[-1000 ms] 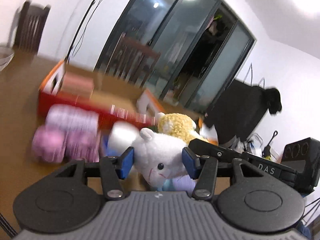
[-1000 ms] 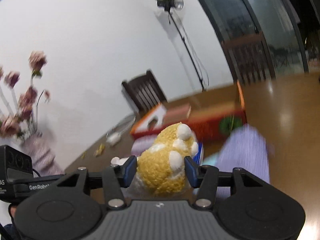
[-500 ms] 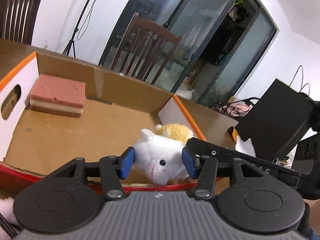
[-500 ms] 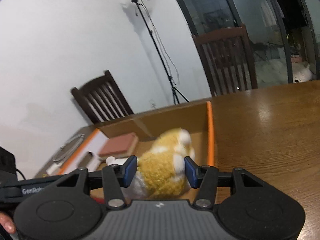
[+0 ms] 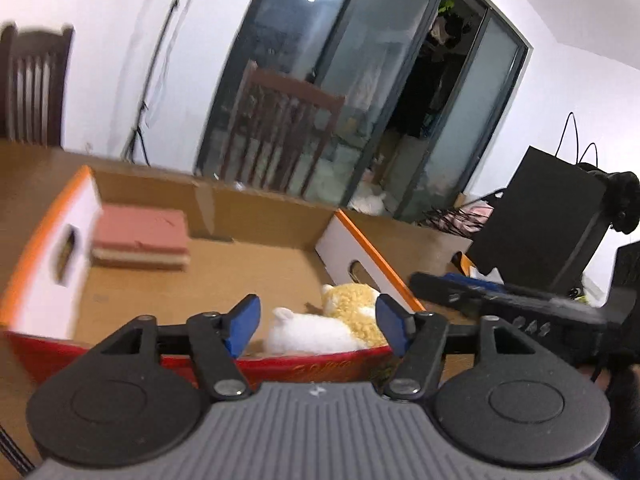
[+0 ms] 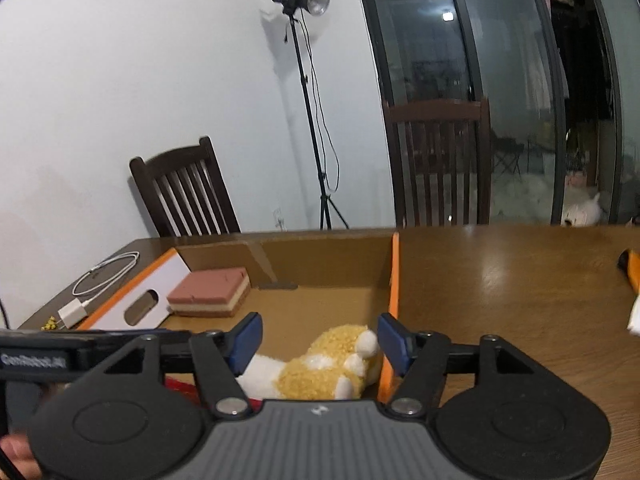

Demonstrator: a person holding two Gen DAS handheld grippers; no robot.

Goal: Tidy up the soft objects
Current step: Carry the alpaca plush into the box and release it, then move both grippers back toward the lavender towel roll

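Both jaws are opening, nothing pressed between them. White plush [image 5: 308, 334] and yellow plush [image 6: 332, 364] lie in the box's [image 6: 394, 280] near right corner (sponge block [image 6: 208, 298] already inside). Further items: cannot tell.

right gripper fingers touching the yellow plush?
Apart. The right wrist view shows both fingers of the opening right gripper clear of the yellow plush, which lies in the box.

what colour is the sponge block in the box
Pink on top, with a cream band and a brown base: the sponge block, clearest in the right wrist view.
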